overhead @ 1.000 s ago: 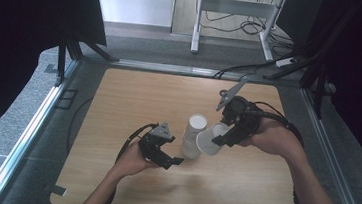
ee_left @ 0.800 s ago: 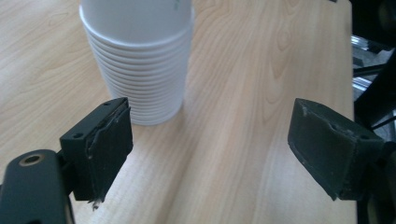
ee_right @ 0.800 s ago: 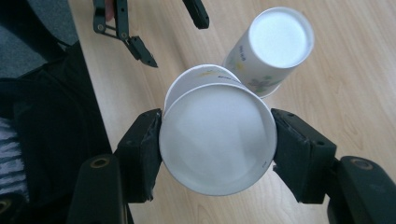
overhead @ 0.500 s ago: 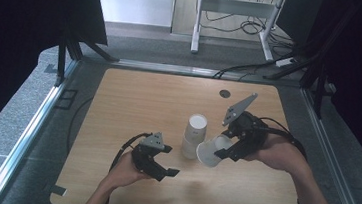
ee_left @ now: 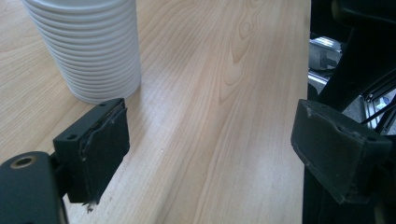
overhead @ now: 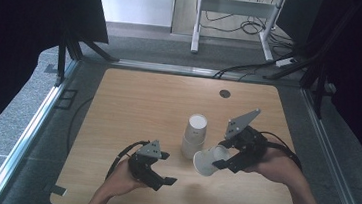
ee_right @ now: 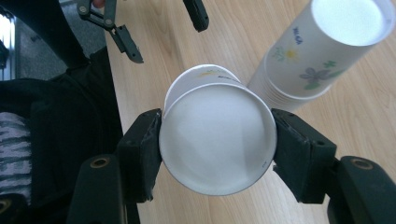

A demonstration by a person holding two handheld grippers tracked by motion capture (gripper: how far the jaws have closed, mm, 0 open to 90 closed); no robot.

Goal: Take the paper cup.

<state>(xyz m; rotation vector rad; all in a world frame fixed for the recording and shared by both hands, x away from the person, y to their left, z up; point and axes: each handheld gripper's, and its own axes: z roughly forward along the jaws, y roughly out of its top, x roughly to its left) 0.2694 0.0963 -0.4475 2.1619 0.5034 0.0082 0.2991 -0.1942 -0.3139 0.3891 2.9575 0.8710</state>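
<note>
A lab: framed wooden table (overhead: 133,102), black curtains (overhead: 22,11), floor cables (overhead: 242,22).

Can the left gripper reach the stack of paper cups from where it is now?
Probably yes. The left gripper has open, empty jaws, and bare table lies between it and the stack of paper cups. The right gripper, holding one paper cup, is beside the stack.
</note>
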